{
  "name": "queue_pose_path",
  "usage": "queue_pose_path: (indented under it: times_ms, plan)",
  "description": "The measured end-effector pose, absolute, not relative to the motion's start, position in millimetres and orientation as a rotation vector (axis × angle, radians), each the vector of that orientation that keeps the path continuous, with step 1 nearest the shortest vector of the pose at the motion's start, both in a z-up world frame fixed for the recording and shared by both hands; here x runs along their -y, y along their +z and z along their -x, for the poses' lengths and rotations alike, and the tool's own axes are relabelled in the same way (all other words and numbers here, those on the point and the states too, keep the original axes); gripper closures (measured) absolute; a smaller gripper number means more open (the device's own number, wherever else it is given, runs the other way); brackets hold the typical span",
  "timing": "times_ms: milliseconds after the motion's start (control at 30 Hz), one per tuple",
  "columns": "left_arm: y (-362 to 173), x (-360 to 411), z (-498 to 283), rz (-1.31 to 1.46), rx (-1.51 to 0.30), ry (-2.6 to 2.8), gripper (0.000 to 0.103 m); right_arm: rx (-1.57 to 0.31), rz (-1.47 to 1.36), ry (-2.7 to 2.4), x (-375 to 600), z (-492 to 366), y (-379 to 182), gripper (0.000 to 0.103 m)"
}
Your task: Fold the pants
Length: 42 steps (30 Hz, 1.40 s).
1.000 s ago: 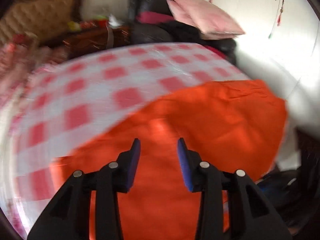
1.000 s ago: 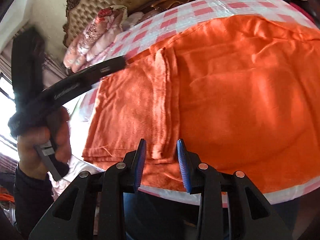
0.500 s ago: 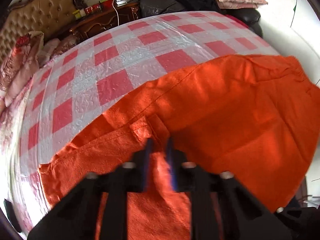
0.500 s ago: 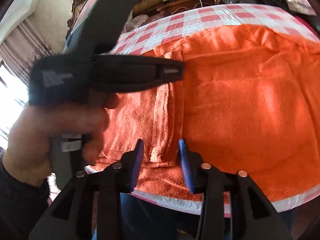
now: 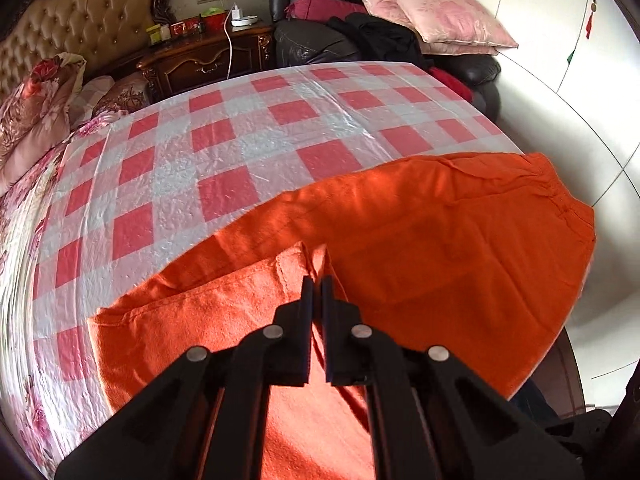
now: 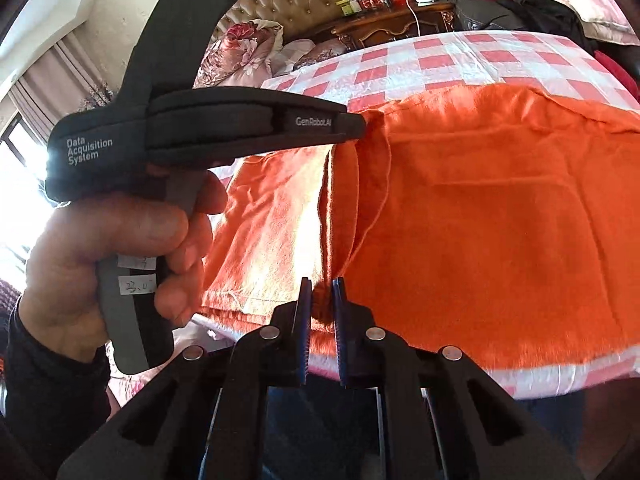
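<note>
My left hand-held gripper (image 5: 317, 280) has its jaws nearly together, pinched on a raised ridge of the orange pants (image 5: 440, 248) at the far corner of the folded-over leg. In the right wrist view the same tool (image 6: 352, 126) reaches in from the left, held by my left hand (image 6: 108, 256), its tip at the upper edge of the cloth. My right hand-held gripper (image 6: 321, 286) has just been closing, and its blue-lined jaws now clamp a tuft of the pants' near hem, just above the near edge of the bed.

The pants lie on the checked bedcover (image 5: 240, 148), along the bed's near side. One leg is doubled over the rest, its fold edge running from my right jaws up to my left ones. The waistband end reaches the bed's right-hand edge in the left view, and the near hem sits just inside the near edge. Beyond the far edge of the pants I see a wide stretch of bare checked cover, running up to the headboard (image 5: 80, 24), the nightstand (image 5: 204, 60) and the pink pillows (image 5: 432, 12).
</note>
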<state>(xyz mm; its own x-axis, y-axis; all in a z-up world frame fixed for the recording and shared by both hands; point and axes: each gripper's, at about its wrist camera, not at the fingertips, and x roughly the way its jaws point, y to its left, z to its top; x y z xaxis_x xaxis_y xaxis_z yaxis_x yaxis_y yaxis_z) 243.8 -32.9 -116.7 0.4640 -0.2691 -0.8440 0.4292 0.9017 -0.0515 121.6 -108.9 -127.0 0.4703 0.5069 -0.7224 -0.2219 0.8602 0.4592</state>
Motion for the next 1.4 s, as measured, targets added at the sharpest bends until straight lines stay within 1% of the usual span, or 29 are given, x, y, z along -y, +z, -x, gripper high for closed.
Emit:
queue_pose_path:
  times_ms: [133,167,233,267,300,367,433,467,500,533,567,667,767,900,967,1033,1100,1200,1233,1267,1300,1333,1400]
  plan:
    - [-132.8,40.4,-245.4,-0.169,-1.019,-0.432,0.099,-1.012,-0.318,0.422,114.4,-123.1,-138.5,0.092]
    - [-138.2,40.1,-246.8,-0.156,-1.019,-0.429,0.096,-1.018,-0.31,0.405,115.9,-124.6,-143.5,0.092]
    - [-142.0,30.9,-243.6,-0.08,-1.01,-0.436,0.093,-1.024,-0.297,0.379,118.2,-124.9,-149.2,0.092]
    - [-140.4,23.5,-238.1,-0.035,-0.995,-0.449,0.087,-1.029,-0.296,0.375,119.8,-125.8,-151.5,0.092]
    - [-137.5,14.9,-231.4,0.007,-0.974,-0.461,0.079,-1.033,-0.295,0.375,120.3,-127.3,-153.2,0.092]
    - [-126.7,-21.1,-206.5,0.129,-0.896,-0.444,0.073,-1.047,-0.267,0.38,117.7,-128.9,-157.6,0.092]
    - [-121.2,-77.5,-172.9,0.263,-0.819,-0.33,0.073,-1.044,-0.257,0.374,116.3,-127.7,-160.7,0.092]
    - [-122.0,-104.7,-158.1,0.319,-0.796,-0.272,0.074,-1.041,-0.249,0.372,115.4,-127.3,-161.3,0.092]
    - [-124.5,-130.9,-143.6,0.352,-0.784,-0.199,0.08,-1.037,-0.238,0.369,114.1,-126.9,-161.1,0.092]
    - [-128.6,-158.0,-127.1,0.352,-0.783,-0.123,0.087,-1.03,-0.221,0.363,112.3,-125.4,-160.4,0.092]
    - [-131.7,-175.1,-115.7,0.351,-0.786,-0.085,0.097,-1.024,-0.211,0.357,112.5,-124.7,-160.8,0.092]
    - [-140.6,-209.7,-76.6,0.389,-0.791,-0.051,0.098,-1.006,-0.171,0.326,107.2,-120.4,-158.9,0.092]
    - [-144.4,-193.7,-55.5,0.357,-0.774,-0.124,0.098,-0.987,-0.099,0.295,98.1,-116.8,-155.5,0.092]
    - [-150.3,-147.7,-64.2,0.236,-0.771,-0.197,0.098,-0.976,-0.016,0.266,89.2,-116.9,-156.6,0.092]
    - [-161.2,-118.7,-76.6,0.112,-0.797,-0.199,0.098,-0.973,0.011,0.258,86.8,-116.8,-156.8,0.092]
    - [-177.4,-118.1,-87.5,0.093,-0.86,-0.123,0.1,-0.977,0.019,0.257,86.2,-117.1,-156.9,0.092]
    - [-179.2,-125.8,-88.7,0.14,-0.847,-0.126,0.102,-0.984,0.018,0.264,87.6,-118.7,-157.5,0.092]
    - [-173.6,-127.3,-87.2,0.095,-0.849,-0.076,0.101,-0.999,-0.016,0.277,91.9,-122.8,-159.7,0.092]
    - [-169.6,-130.1,-85.4,0.101,-0.827,-0.065,0.099,-1.002,-0.019,0.277,91.4,-122.4,-159.3,0.092]
    - [-163.1,-133.3,-83.9,0.106,-0.781,-0.064,0.088,-1.002,-0.014,0.28,91.5,-122.0,-159.2,0.092]
    - [-156.3,-133.4,-84.2,0.091,-0.74,-0.062,0.073,-1.002,-0.011,0.281,91.2,-121.5,-159.3,0.092]
    - [-148.8,-131.1,-87.6,0.055,-0.707,-0.058,0.07,-1.003,-0.011,0.281,91.4,-121.6,-159.5,0.092]
    - [-138.0,-128.8,-105.9,0.033,-0.72,-0.084,0.069,-1.004,-0.005,0.277,90.7,-121.4,-159.6,0.092]
